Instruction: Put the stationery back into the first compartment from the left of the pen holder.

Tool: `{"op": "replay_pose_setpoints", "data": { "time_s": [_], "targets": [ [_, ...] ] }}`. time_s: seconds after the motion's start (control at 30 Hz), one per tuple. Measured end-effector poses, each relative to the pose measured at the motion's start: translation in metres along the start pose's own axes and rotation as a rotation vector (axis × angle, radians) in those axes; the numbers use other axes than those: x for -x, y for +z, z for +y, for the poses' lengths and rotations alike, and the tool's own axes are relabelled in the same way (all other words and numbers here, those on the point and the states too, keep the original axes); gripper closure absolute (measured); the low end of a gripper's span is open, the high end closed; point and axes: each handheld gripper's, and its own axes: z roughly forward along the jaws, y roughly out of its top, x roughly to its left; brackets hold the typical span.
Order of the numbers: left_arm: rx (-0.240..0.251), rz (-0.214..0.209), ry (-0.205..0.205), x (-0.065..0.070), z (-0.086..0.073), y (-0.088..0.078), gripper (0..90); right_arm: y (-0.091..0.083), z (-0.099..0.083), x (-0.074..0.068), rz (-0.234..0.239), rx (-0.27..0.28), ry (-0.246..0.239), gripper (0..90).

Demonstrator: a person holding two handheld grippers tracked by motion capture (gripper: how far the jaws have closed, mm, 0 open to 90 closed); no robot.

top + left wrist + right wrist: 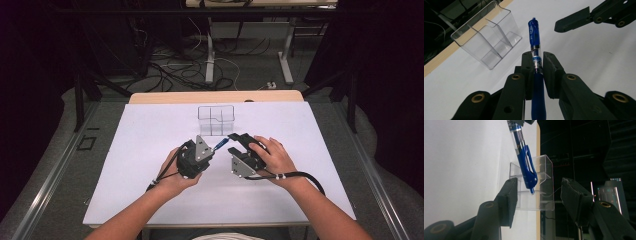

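High view: a person's two forearms come in from six o'clock over a white table (pixel 150 165). The left gripper (pixel 206 150) sits just left of centre, clamped on a blue pen (pixel 220 145) whose free end points toward two o'clock. The right gripper (pixel 237 138) faces it from three o'clock, its tips just past the pen's end, jaws apart. A clear organizer (pixel 216 120) stands at twelve o'clock from both grippers, near the table's far edge, close to the pen but not touching it.

Left gripper view: the left gripper (pixel 537 65) pinches the pen (pixel 534 35) at the clear section of its barrel, one jaw flat on each side. The pen runs straight up toward twelve o'clock, blue cap end well clear of the jaws. The organizer (pixel 486 37), split by inner walls into compartments, stands at ten o'clock on the table (pixel 586 62). One jaw of the right gripper (pixel 574 21) reaches in at two o'clock, apart from the pen.

Right gripper view: the right gripper (pixel 539 192) stands partly open, nothing pressed between its pads. The pen (pixel 525 165) hangs in from twelve o'clock, its clip end between the two jaws' tips but touching neither. The organizer (pixel 544 182) lies behind the pen, at the table's (pixel 461 165) edge.
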Motion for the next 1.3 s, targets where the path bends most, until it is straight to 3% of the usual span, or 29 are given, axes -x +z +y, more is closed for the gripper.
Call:
{"op": "replay_pose_setpoints", "data": {
  "time_s": [0.17, 0.4, 0.43, 0.47, 0.5, 0.57, 0.67, 0.73, 1.0, 1.13, 1.2, 1.23, 1.27, 1.3],
  "targets": [
    [-0.005, -0.011, 0.005, 0.001, -0.001, 0.001, 79.5, 0.004, 0.005, -0.001, 0.014, -0.004, -0.039, 51.8],
    [0.020, -0.018, -0.003, 0.006, 0.003, 0.002, 79.5, 0.008, 0.010, -0.004, 0.079, -0.024, -0.115, 57.5],
    [0.010, -0.020, 0.012, 0.005, 0.004, 0.001, 79.5, 0.009, 0.011, -0.004, 0.081, -0.026, -0.122, 58.2],
    [0.030, -0.021, -0.003, 0.008, 0.004, 0.002, 79.5, 0.010, 0.010, -0.005, 0.063, -0.012, -0.126, 58.9],
    [0.014, -0.020, 0.014, 0.008, 0.005, 0.001, 79.5, 0.010, 0.010, -0.005, 0.066, -0.008, -0.136, 59.7],
    [0.032, -0.028, 0.002, 0.010, 0.006, 0.002, 79.5, 0.012, 0.010, -0.006, 0.065, -0.002, -0.142, 61.5],
    [0.015, -0.037, 0.025, 0.010, 0.008, 0.002, 79.5, 0.011, 0.011, -0.005, 0.084, -0.022, -0.165, 64.4],
    [0.029, -0.038, 0.020, 0.012, 0.009, 0.003, 79.5, 0.012, 0.012, -0.004, 0.088, -0.026, -0.183, 65.8],
    [0.022, -0.049, 0.031, 0.014, 0.012, 0.003, 79.5, 0.013, 0.012, -0.006, 0.100, -0.047, -0.214, 74.8],
    [0.021, -0.051, 0.029, 0.014, 0.011, 0.003, 79.4, 0.015, 0.012, -0.007, 0.090, -0.032, -0.237, 76.4],
    [0.023, -0.056, 0.022, 0.013, 0.011, 0.003, 79.4, 0.014, 0.013, -0.007, 0.104, -0.045, -0.225, 76.5],
    [0.024, -0.054, 0.026, 0.013, 0.011, 0.003, 79.4, 0.015, 0.013, -0.007, 0.087, -0.037, -0.242, 76.5],
    [0.031, -0.050, 0.024, 0.012, 0.010, 0.003, 79.3, 0.015, 0.014, -0.006, 0.104, -0.047, -0.243, 76.6],
    [0.029, -0.052, 0.018, 0.012, 0.010, 0.003, 79.2, 0.014, 0.013, -0.007, 0.104, -0.067, -0.221, 76.6]
  ]
}}
